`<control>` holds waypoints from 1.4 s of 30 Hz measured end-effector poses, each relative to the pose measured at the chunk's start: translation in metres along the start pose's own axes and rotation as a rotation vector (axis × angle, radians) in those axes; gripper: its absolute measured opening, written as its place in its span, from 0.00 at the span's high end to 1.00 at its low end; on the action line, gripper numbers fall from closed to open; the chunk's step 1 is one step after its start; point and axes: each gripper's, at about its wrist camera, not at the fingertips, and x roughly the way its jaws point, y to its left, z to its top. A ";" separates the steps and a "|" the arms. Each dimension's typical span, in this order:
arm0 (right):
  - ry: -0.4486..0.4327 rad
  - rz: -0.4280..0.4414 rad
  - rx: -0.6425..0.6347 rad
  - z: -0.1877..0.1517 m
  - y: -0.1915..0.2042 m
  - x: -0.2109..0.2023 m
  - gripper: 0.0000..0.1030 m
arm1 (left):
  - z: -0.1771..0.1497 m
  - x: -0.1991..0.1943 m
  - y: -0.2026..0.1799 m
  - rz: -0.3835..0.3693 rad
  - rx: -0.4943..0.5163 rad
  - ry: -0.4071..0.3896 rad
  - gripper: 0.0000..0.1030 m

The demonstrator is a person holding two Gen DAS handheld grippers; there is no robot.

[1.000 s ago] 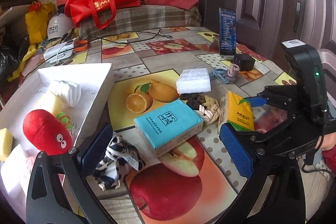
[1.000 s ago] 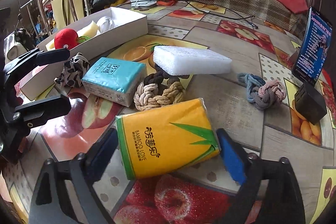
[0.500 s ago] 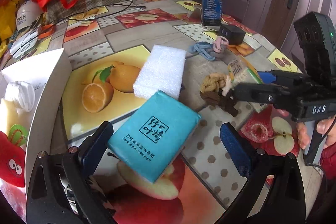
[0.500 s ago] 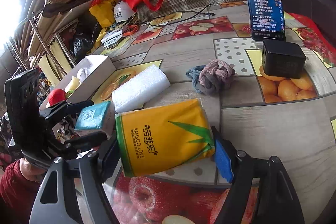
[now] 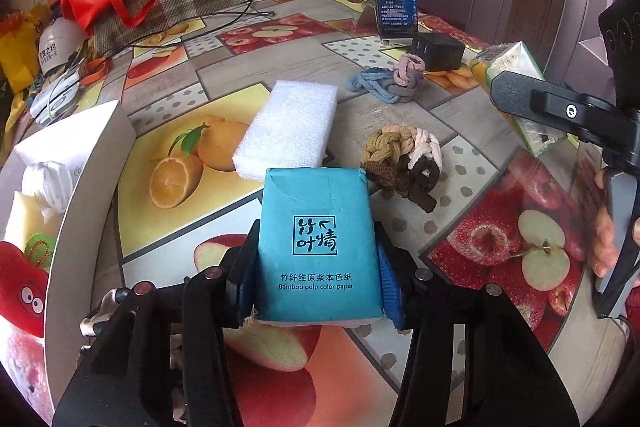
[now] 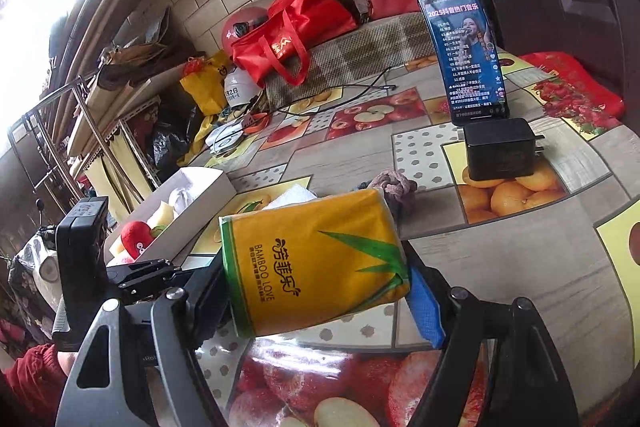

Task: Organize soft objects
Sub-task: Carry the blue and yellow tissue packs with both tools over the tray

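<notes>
Tabletop white box [image 5: 92,163] holds plush toys; left tool [image 5: 316,267] just clamped teal tissues [image 5: 318,239].

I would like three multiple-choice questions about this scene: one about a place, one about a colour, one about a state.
1. Where does the white foam block lie?
A. in the white box
B. on the table
C. on the phone

2. What colour is the tissue pack in the right gripper?
A. yellow
B. pink
C. black

3. How is the left gripper?
A. wide open, empty
B. out of view
C. shut on the teal tissue pack

Key: 1 B, it rests on the fruit-print cloth; 2 A, yellow wrapper with green leaves; 3 C, both pads press its sides.
</notes>
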 end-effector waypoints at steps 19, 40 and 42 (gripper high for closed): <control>-0.107 -0.059 -0.269 -0.022 0.077 -0.010 0.25 | -0.042 -0.092 0.010 0.209 -0.080 -0.345 0.51; -0.050 0.068 -0.387 -0.036 0.172 0.051 0.25 | -0.107 -0.149 0.164 0.487 -0.401 -0.399 0.51; -0.052 0.080 -0.394 -0.036 0.183 0.059 0.25 | -0.110 -0.148 0.183 0.485 -0.460 -0.395 0.51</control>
